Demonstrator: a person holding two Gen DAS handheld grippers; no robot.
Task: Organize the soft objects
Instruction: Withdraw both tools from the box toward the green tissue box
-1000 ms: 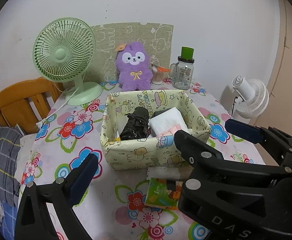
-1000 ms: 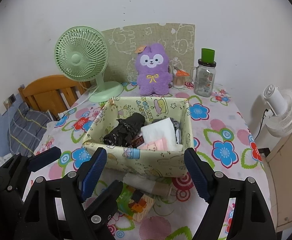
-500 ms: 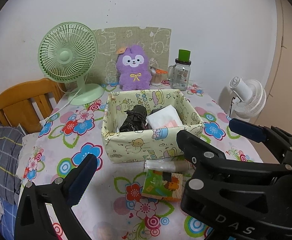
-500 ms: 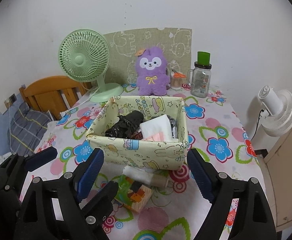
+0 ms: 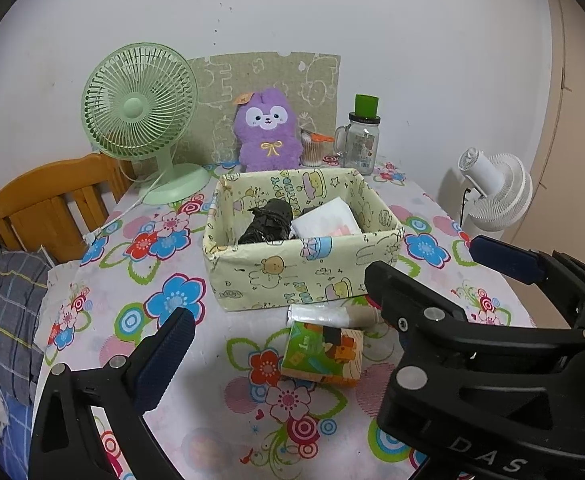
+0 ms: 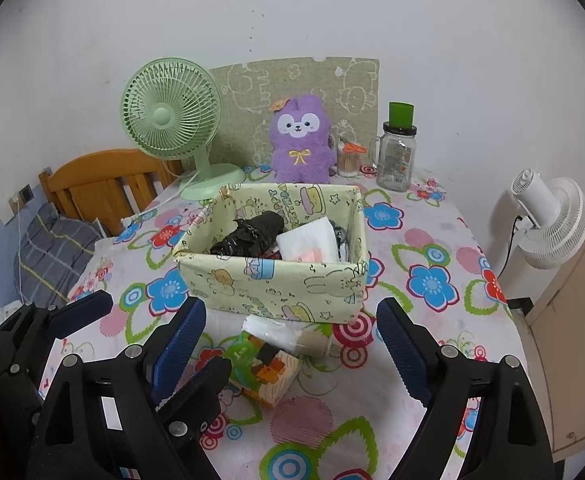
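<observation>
The yellow fabric storage box (image 6: 276,276) sits mid-table at twelve o'clock from both grippers, already holding a black bundle (image 6: 248,234) and a white packet (image 6: 308,240). Just in front of it lie the colourful tissue pack (image 6: 266,370) and, touching it on the box side, a clear-wrapped roll (image 6: 288,334). The right gripper (image 6: 292,344) has its jaws spread wide, just having opened further, with nothing between them. The pack lies almost dead ahead of it, at about eleven o'clock, its long axis running roughly ten to four. The left gripper (image 5: 312,328) is likewise spread and empty, the pack at about one o'clock. The right looks slightly nearer. The pack is squat, printed green and orange, likely squashy.
</observation>
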